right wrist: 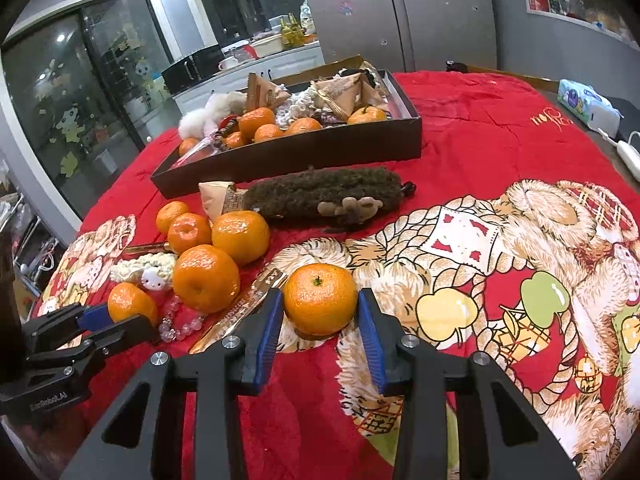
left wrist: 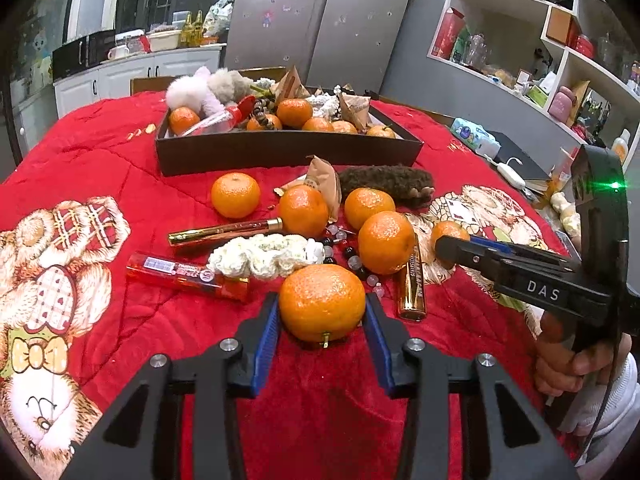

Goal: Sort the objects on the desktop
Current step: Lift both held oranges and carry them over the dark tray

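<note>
My left gripper [left wrist: 321,298] is shut on an orange [left wrist: 322,308] that rests on the red blanket, a blue pad against each side. My right gripper [right wrist: 320,294] is shut on another orange [right wrist: 320,304], stem up, over the bear print. In the left wrist view the right gripper [left wrist: 454,240] comes in from the right around its small-looking orange [left wrist: 448,229]. The right wrist view has the left gripper [right wrist: 126,318] at lower left with its orange [right wrist: 130,300]. A dark brown box [left wrist: 288,152] [right wrist: 288,156] at the back holds oranges, plush toys and packets.
Between the grippers lie loose oranges [left wrist: 386,242], gold tubes [left wrist: 412,280], a white scrunchie [left wrist: 264,254], glass beads [right wrist: 176,324] and a red bottle [left wrist: 184,276]. A brown furry pouch [right wrist: 324,196] and a snack packet [left wrist: 324,178] lie before the box. A tissue pack [right wrist: 588,100] sits far right.
</note>
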`<state>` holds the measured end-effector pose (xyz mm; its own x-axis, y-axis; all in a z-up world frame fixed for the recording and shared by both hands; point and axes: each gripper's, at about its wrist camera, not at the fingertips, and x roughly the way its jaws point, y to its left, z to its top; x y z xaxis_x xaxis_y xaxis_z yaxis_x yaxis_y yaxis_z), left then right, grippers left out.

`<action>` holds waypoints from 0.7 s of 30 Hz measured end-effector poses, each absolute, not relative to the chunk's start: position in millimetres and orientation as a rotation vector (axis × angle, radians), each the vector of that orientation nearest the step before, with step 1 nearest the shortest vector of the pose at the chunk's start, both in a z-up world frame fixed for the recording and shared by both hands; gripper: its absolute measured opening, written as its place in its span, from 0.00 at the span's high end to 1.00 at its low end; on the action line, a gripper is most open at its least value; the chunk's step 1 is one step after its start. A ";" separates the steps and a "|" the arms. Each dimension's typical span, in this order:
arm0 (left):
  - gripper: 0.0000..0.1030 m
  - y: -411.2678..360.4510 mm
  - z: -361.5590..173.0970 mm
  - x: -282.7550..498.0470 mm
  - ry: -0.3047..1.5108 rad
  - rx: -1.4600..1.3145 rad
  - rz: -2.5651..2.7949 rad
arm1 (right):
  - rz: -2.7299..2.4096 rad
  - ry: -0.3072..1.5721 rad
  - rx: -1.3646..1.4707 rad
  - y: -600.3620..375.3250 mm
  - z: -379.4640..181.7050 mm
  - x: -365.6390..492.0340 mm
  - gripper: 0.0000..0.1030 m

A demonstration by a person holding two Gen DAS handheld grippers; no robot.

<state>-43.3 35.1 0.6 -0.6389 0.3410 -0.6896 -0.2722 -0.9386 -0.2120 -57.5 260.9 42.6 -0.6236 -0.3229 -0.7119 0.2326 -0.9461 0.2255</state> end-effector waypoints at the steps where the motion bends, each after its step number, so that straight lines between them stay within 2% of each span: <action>1: 0.59 35.1 1.9 -41.8 -0.118 -1.097 2.583 | -2.578 -0.154 1.155 260.1 43.4 -56.2 0.64; 8: 0.59 35.3 7.4 -35.5 -0.081 -1.052 2.626 | -2.595 -0.109 1.092 253.5 50.2 -47.6 0.64; 15: 0.59 23.9 9.9 -34.1 -0.130 -1.052 2.693 | -2.608 -0.074 1.008 247.6 58.0 -39.5 0.64; 21: 0.59 23.1 23.8 -21.0 -0.063 -0.966 2.775 | -2.622 -0.040 0.931 242.2 66.0 -30.4 0.64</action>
